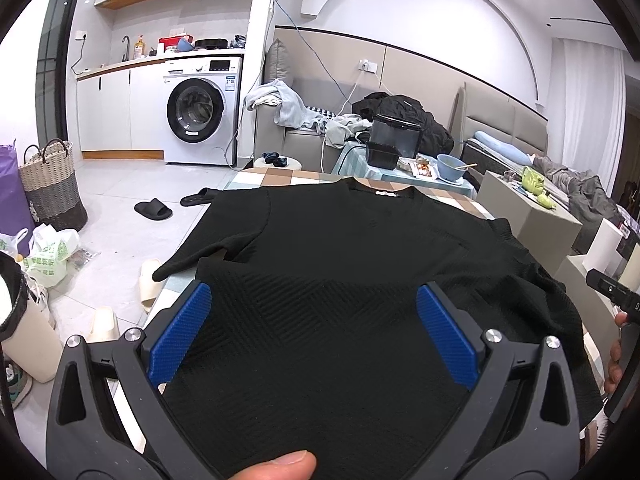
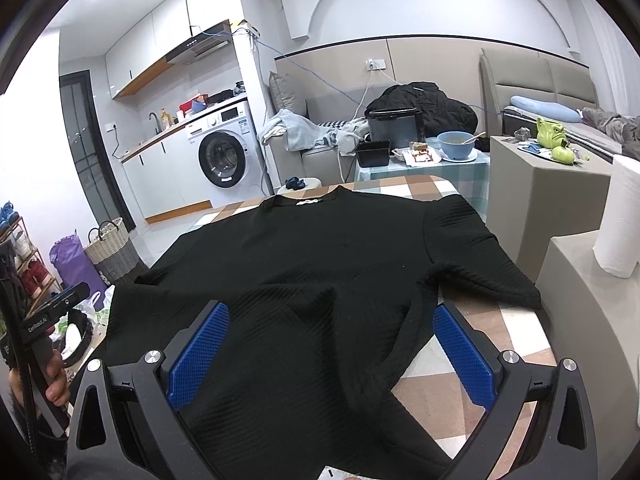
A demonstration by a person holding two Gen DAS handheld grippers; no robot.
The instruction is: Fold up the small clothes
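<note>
A black short-sleeved knit top [image 1: 340, 248] lies spread on the checked table [image 1: 280, 178], collar at the far end. In the left wrist view my left gripper [image 1: 314, 304] is open, its blue pads [image 1: 184, 332] wide apart over the top's near hem. In the right wrist view the same top [image 2: 320, 248] lies flat with a raised crease near the hem. My right gripper [image 2: 330, 324] is open above the hem's right part, with one pad [image 2: 460, 352] over bare table [image 2: 500, 320]. A thumb shows at the bottom edge of the left view.
A side table [image 2: 420, 168] beyond holds a blue bowl [image 2: 456, 145] and black containers. A grey cabinet [image 2: 540, 184] and a paper towel roll [image 2: 620, 216] stand to the right. Slippers [image 1: 154, 210], bags and a woven basket [image 1: 52, 184] sit on the floor to the left.
</note>
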